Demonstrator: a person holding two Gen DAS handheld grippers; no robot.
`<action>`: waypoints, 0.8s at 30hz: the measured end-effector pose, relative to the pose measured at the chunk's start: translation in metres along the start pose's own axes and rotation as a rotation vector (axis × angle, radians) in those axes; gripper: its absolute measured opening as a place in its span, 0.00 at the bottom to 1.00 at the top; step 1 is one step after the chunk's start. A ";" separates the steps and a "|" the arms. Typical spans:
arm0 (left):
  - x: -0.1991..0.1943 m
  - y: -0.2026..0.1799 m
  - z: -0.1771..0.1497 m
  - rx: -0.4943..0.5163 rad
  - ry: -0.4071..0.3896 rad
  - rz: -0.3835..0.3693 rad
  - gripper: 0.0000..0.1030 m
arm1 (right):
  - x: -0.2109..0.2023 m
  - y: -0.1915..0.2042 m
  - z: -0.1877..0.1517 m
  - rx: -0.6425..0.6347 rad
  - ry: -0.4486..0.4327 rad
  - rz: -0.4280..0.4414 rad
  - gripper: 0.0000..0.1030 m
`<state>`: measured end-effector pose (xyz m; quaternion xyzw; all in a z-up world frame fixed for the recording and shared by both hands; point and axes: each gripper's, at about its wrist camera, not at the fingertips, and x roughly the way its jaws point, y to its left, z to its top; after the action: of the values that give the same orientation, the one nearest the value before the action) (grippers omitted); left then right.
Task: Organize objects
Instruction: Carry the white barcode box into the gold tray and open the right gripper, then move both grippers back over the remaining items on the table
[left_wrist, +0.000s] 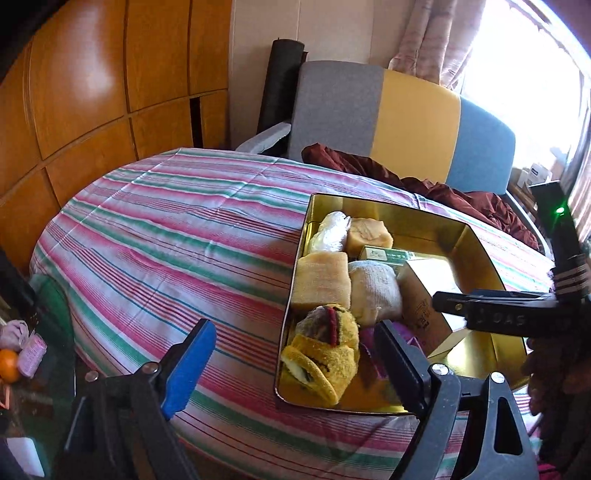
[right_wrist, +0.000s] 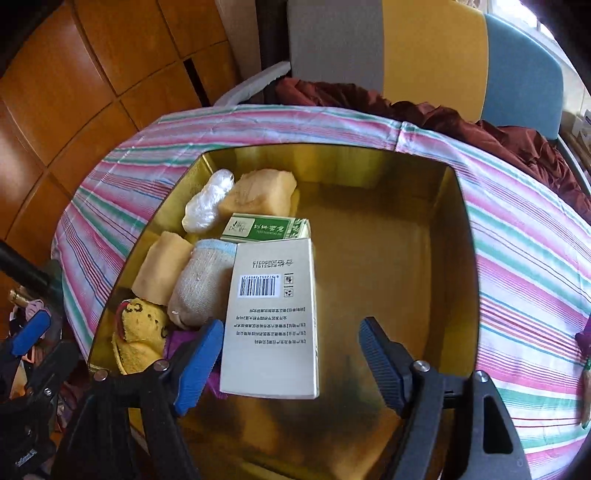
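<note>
Blue-padded fingers of the right tool (right_wrist: 291, 354) stand spread just over the gold tin (right_wrist: 458, 236), pinching nothing — the pale carton (right_wrist: 273, 317) lies flat between them inside the tin, barcode up. Right of the carton the tin's shiny floor is bare up to its straight walls. Left of it crowd soft rolled cloths and a green box (right_wrist: 266, 229). Left tool (left_wrist: 295, 354) spread too, at the tin's near-left corner above the striped tabletop (left_wrist: 166, 229).

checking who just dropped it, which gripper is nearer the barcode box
Right. The right gripper hangs open directly over the barcode box, its near end between the fingers. The left gripper is open at the tin's near-left corner, over the yellow sock.
</note>
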<state>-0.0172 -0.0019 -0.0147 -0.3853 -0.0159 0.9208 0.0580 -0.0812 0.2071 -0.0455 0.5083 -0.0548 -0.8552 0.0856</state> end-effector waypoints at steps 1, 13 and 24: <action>0.000 -0.001 0.000 0.005 0.000 -0.004 0.85 | -0.005 -0.003 -0.002 0.002 -0.008 -0.001 0.75; -0.005 -0.039 0.007 0.089 -0.010 -0.050 0.85 | -0.061 -0.083 -0.008 0.120 -0.106 -0.104 0.75; -0.005 -0.091 0.010 0.198 -0.002 -0.155 0.85 | -0.097 -0.198 -0.040 0.291 -0.099 -0.281 0.75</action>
<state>-0.0125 0.0882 0.0027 -0.3741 0.0453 0.9112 0.1666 -0.0183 0.4202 -0.0173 0.4755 -0.1105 -0.8656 -0.1118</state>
